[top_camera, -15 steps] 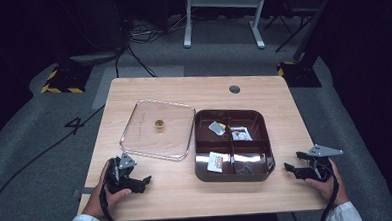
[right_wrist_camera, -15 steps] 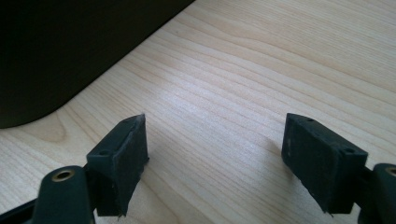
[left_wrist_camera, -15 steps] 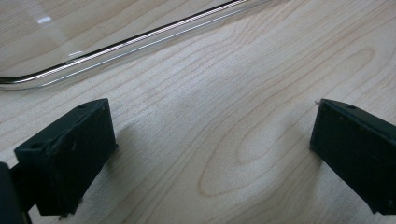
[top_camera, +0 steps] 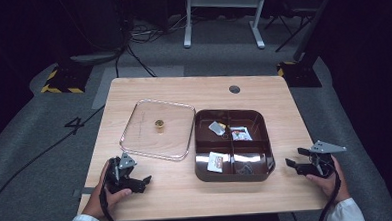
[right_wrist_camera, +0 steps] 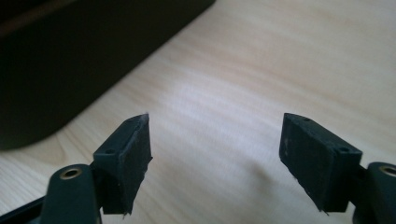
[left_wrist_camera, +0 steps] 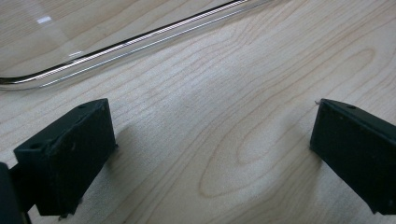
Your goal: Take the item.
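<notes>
Step in hand: both grippers are resting low at the near edge of the table (top_camera: pixel 153 202), so I judge this as the start of closing the box, with the lid waiting to be lifted.
Left gripper (top_camera: pixel 137 182): sitting at about 7 o'clock on the table, its jaws standing wide apart and holding nothing; just beyond them is the near edge of the clear lid (top_camera: pixel 157 128).
Right gripper (top_camera: pixel 299 165): sitting at about 4 o'clock, jaws likewise spread wide and empty, just beside the right wall of the dark box (top_camera: pixel 234 173) but not touching it.
Lid: lying flat left of centre, its right edge touching or slightly overlapping the box rim; I cannot tell which.
Brass knob (top_camera: pixel 159 124): sitting at the lid's middle.
Box: lying right of centre, four compartments with small packets (top_camera: pixel 241 133) inside.
Doing it well: the lid is thin and slippery-looking, so gripping its rim squarely and keeping it level is probably wisest, with the right gripper steadying the box.
High view adding: the whole layout, the knob and the compartments.
Left gripper view adding: the lid's rounded edge (left_wrist_camera: pixel 140 39) running across at 11 o'clock, with bare wood between the jaws.
Right gripper view adding: the box wall (right_wrist_camera: pixel 84 60) looming at 10 o'clock, clear of its jaws.
</notes>
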A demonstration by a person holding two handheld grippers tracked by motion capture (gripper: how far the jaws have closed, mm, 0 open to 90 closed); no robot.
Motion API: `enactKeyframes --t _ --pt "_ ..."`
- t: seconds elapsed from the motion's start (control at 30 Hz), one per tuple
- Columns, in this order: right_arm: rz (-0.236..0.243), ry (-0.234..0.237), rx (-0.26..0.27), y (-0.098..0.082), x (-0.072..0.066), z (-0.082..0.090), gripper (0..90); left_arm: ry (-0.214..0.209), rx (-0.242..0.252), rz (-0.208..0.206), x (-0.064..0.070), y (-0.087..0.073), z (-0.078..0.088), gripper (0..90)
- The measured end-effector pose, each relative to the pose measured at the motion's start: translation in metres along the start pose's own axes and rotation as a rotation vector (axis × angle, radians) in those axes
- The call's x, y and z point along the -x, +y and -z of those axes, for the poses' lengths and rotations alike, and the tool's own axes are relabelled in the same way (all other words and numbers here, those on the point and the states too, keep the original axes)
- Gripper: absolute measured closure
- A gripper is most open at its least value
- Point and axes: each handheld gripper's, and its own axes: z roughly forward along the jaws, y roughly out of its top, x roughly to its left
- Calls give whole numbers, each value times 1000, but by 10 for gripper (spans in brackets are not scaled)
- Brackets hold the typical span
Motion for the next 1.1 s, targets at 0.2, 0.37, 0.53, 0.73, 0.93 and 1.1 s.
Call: enactKeyframes --t 0.2,0.37,0.53,0.73,0.93,1.1 --pt "60 5 42 45 -1 7 284 0 0 1 0 0 0 2" --pt "118 13 42 74 -9 1 300 0 0 0 0 0 0 2" --pt "162 48 35 109 -21 -14 335 0 0 0 0 0 0 2" --pt "199 87 -18 137 -39 -45 357 0 0 0 0 0 0 2" --pt "233 101 -97 156 -57 -77 380 0 0 0 0 0 0 2" --pt "233 133 -171 165 -69 -104 385 0 0 0 0 0 0 2"
